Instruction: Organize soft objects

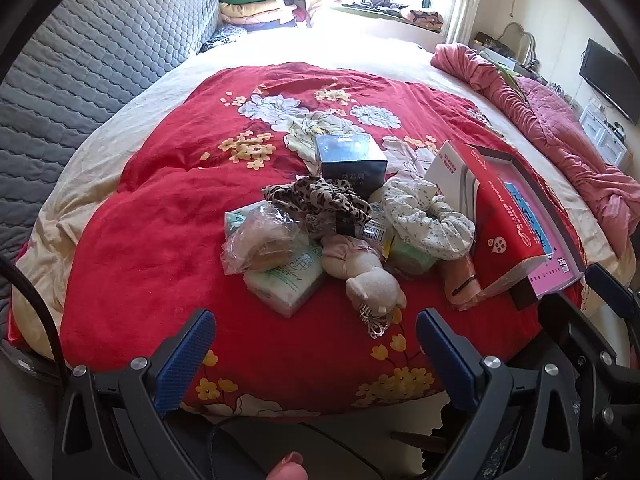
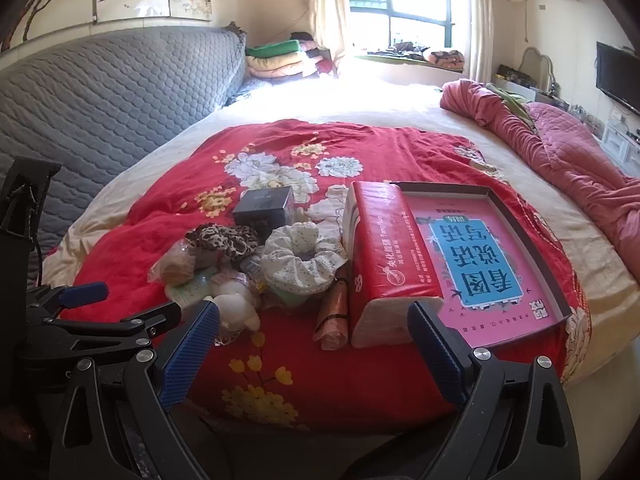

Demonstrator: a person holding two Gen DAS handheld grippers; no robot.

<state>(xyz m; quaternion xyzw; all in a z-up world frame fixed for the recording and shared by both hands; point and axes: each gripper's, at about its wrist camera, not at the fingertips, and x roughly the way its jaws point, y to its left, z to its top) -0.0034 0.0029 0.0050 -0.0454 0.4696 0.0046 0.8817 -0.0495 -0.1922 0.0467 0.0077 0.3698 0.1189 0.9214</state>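
Readable writing is thin here: the red tissue pack (image 2: pixel 378 256) right of center has white Chinese print down its side, too small for me to make out, and the shallow box (image 2: pixel 492 264) next to it holds a pink sheet with big blue Chinese characters, upside down in the right wrist view. The dark box (image 1: pixel 350 158) behind the pile has a line of characters I can't read either.

It all sits on a red floral quilt (image 1: pixel 168 208) spread over a cream bed, with a grey quilted headboard (image 1: pixel 80 64) at upper left, a window (image 2: pixel 404 4) at the top, a crumpled pink blanket (image 2: pixel 560 160) on the right and a TV (image 2: pixel 618 72) at far right.

The soft stuff is heaped mid-frame: leopard scrunchie (image 1: pixel 320 198), white floral scrunchie (image 1: pixel 428 216), a plush toy (image 1: pixel 372 280), green tissue packets (image 1: pixel 284 284) and a crinkly plastic bag (image 1: pixel 256 240).

Left gripper (image 1: pixel 316 344) and right gripper (image 2: pixel 314 334) both hang above the quilt's near edge, blue pads spread wide apart, nothing between them, touching nothing.
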